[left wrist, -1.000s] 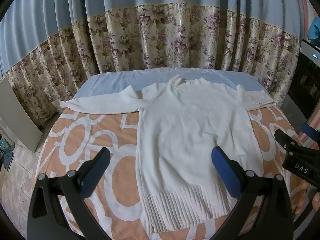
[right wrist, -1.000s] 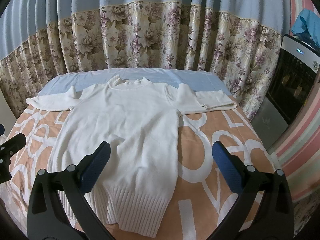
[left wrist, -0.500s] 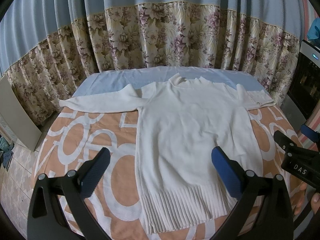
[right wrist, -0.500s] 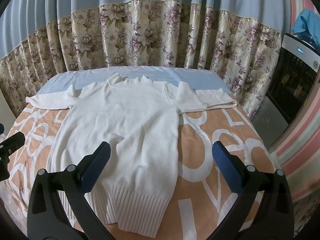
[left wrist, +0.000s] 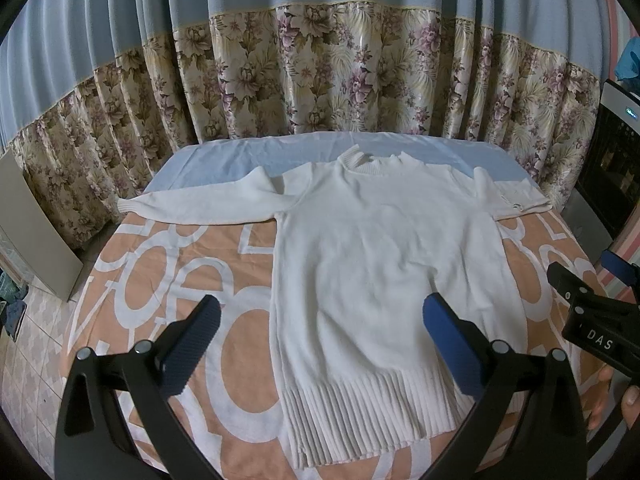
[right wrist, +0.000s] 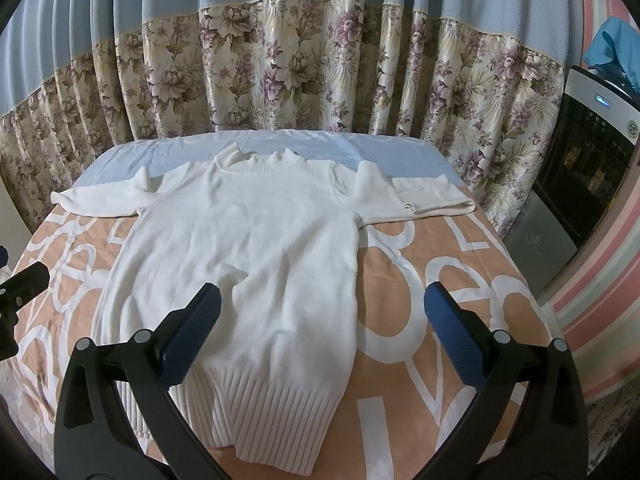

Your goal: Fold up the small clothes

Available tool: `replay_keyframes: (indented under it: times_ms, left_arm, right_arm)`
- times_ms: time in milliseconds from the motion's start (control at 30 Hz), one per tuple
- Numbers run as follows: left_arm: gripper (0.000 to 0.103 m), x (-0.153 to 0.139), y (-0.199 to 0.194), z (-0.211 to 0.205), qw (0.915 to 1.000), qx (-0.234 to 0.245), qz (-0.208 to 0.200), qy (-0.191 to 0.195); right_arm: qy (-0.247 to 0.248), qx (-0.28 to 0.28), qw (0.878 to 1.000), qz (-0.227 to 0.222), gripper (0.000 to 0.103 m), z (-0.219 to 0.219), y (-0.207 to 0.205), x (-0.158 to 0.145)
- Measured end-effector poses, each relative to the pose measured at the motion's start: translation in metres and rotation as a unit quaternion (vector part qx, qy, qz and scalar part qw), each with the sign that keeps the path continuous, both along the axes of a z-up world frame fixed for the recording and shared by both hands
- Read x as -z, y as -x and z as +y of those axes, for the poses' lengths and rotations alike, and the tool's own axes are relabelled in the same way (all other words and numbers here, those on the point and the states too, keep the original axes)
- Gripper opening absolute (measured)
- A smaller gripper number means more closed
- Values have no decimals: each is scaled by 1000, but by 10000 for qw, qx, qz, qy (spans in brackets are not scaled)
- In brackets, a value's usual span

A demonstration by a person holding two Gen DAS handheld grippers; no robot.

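A bed [left wrist: 168,280] covered by an orange blanket [right wrist: 440,280] with large white letter shapes carried a white knitted sweater [left wrist: 380,264]. The sweater lay flat, collar toward a pale blue sheet [left wrist: 224,164] at the bed's far end, ribbed hem nearest the cameras. One sleeve stretched straight out from the sweater; the other was folded back on itself.

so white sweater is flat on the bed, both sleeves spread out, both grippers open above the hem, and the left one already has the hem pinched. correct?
Not quite. The left gripper is not pinching anything: in the left wrist view its jaws stand wide apart above the white sweater, with no fabric between them. The rest holds: the sweater lies flat on the bed, sleeves out, and the right gripper is open too.
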State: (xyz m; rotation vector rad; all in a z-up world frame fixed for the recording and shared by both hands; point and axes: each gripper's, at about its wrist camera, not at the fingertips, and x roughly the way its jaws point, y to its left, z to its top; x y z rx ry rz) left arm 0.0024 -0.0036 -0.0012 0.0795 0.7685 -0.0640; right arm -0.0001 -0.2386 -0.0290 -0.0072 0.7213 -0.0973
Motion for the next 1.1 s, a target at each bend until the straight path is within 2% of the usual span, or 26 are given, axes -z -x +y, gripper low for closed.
replay_keyframes:
  times_ms: [133,300,967,1067,1100]
  left_arm:
    - [101,3,1,0,10000,9,19,-2]
    - [101,4,0,0,10000,12,22,0]
    - [101,3,-1,0,10000,46,22,-16]
    - [101,3,-2,1,10000,45,25,-14]
    - [101,3,-2,1,10000,37,30,-19]
  right_arm:
    - [2,-11,10000,9,100,0,-2,6]
    - [2,1,10000,9,100,4,-2,-5]
    - [12,-6,10000,25,100,4,-3,-6]
    - [15,-10,10000,27,100,5,-5,-16]
    - [21,-15,10000,26,100,6,-6,-4]
